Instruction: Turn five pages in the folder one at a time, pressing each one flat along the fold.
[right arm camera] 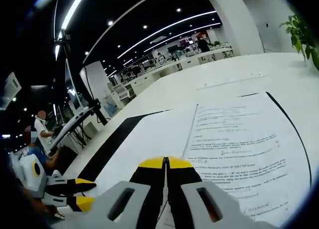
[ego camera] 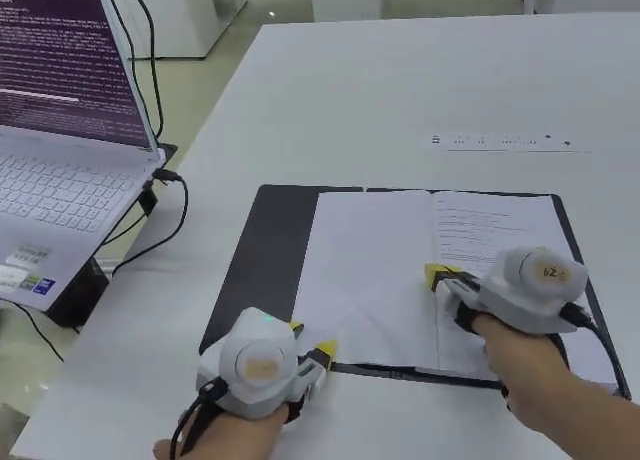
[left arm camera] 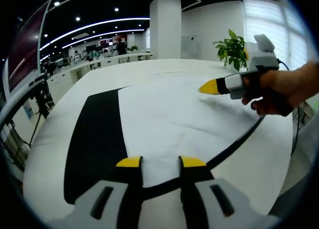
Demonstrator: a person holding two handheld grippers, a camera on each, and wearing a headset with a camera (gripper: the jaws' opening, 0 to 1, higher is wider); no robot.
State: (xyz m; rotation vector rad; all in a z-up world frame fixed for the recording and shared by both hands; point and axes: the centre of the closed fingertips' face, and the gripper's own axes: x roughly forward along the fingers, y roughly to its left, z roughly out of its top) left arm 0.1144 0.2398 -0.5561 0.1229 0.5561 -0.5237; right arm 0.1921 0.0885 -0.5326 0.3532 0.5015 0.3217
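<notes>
The folder (ego camera: 262, 255) lies open on the white table, with its black cover to the left, a blank white page (ego camera: 370, 270) and a printed page (ego camera: 495, 230) to the right. My right gripper (ego camera: 440, 277) is shut, and its yellow tips rest on the paper at the fold between the two pages (right arm camera: 167, 163). My left gripper (ego camera: 310, 342) stands open at the folder's near edge. In the left gripper view its jaws (left arm camera: 160, 162) straddle the black edge and the blank page (left arm camera: 169, 114), gripping nothing.
An open laptop (ego camera: 60, 130) stands at the left, its cables (ego camera: 165, 230) trailing towards the folder. A loose printed sheet (ego camera: 510, 142) lies beyond the folder. A potted plant (left arm camera: 232, 50) is off to the right. Bare tabletop (ego camera: 400, 90) stretches beyond.
</notes>
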